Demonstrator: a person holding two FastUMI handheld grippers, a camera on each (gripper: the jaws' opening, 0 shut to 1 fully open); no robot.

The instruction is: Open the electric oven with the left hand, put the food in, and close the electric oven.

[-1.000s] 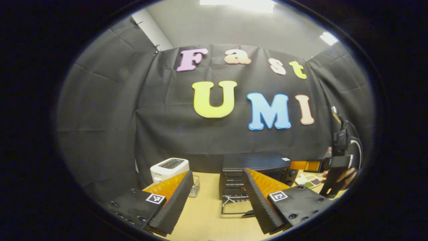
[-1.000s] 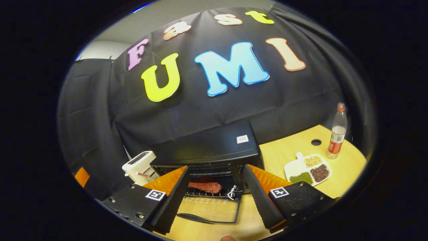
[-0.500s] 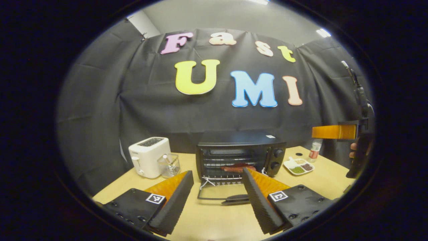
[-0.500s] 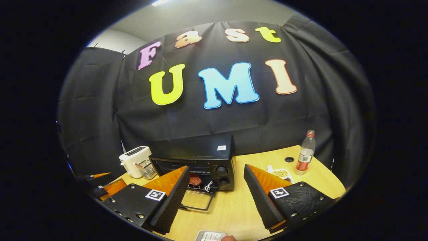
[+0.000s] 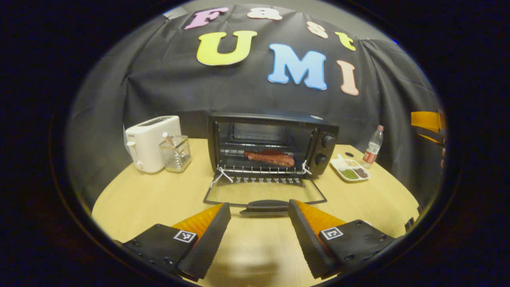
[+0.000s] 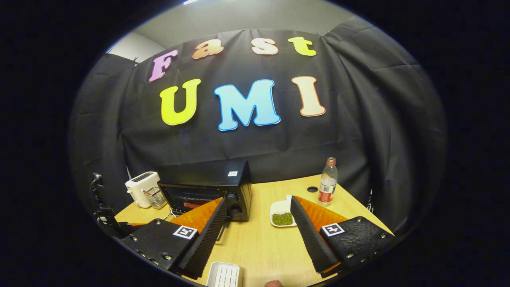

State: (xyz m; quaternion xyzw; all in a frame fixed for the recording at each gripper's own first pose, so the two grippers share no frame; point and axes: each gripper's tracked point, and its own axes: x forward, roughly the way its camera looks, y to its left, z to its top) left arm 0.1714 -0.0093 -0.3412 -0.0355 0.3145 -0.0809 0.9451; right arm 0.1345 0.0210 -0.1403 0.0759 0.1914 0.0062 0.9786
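Note:
The black electric oven (image 5: pixel 275 135) stands mid-table with its glass door (image 5: pixel 265 193) folded down flat. A reddish slab of meat (image 5: pixel 271 158) lies on the wire rack inside. My left gripper (image 5: pixel 259 235) is open and empty, low over the table, its fingertips just short of the door handle (image 5: pixel 265 206). My right gripper (image 6: pixel 257 235) is open and empty too, held back at the oven's (image 6: pixel 207 187) right front corner. Its orange finger (image 5: pixel 428 121) shows at the far right of the left gripper view.
A white toaster (image 5: pixel 149 141) and a clear holder (image 5: pixel 175 153) stand left of the oven. To its right are a divided plate of beans (image 5: pixel 350 169) and a bottle (image 5: pixel 372 145). A small white tray (image 6: pixel 224 274) lies near the wooden table's (image 5: pixel 159 199) front edge.
The left gripper dropped low and now faces the open oven, its fingertips near the door handle. The right gripper drew back from the oven mouth and swung right. Both stayed open.

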